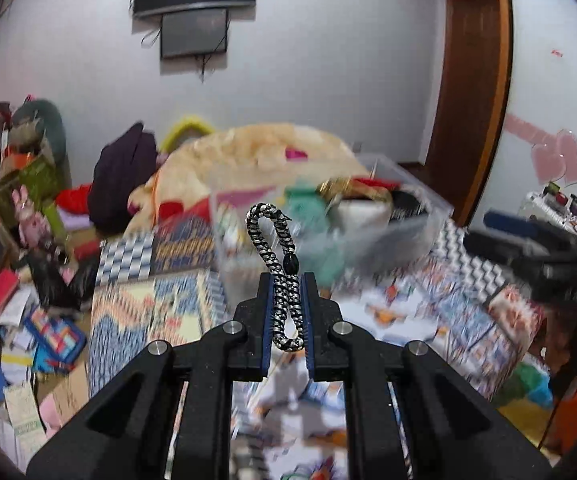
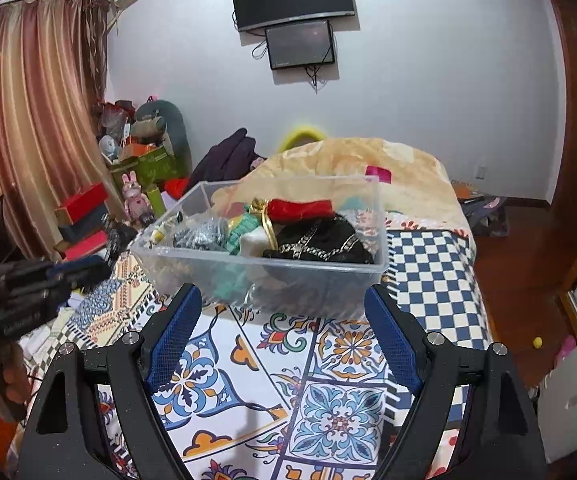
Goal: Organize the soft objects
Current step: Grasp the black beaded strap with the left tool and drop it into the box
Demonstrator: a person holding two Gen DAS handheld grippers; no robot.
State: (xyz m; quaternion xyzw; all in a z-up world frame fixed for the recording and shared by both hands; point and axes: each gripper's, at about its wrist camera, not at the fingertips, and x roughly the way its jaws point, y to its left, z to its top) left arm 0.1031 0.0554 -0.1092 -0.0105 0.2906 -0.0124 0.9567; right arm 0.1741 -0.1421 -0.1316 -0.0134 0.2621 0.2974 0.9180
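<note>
Left tool (image 1: 286, 280) pinches a braided cord (image 1: 278, 256), seemingly before the bin (image 2: 376, 268); right tool (image 2: 284, 300) gapes empty.

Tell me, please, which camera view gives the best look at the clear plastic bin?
The right wrist view: the clear plastic bin sits sharp and centred, its contents readable. The left wrist view shows the same bin motion-blurred and partly hidden behind the braided cord.

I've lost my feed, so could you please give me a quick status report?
Left gripper shut on braided cord, held above the bed. Right gripper open, holding nothing. Clear bin ahead, part full; nothing blocking.
</note>
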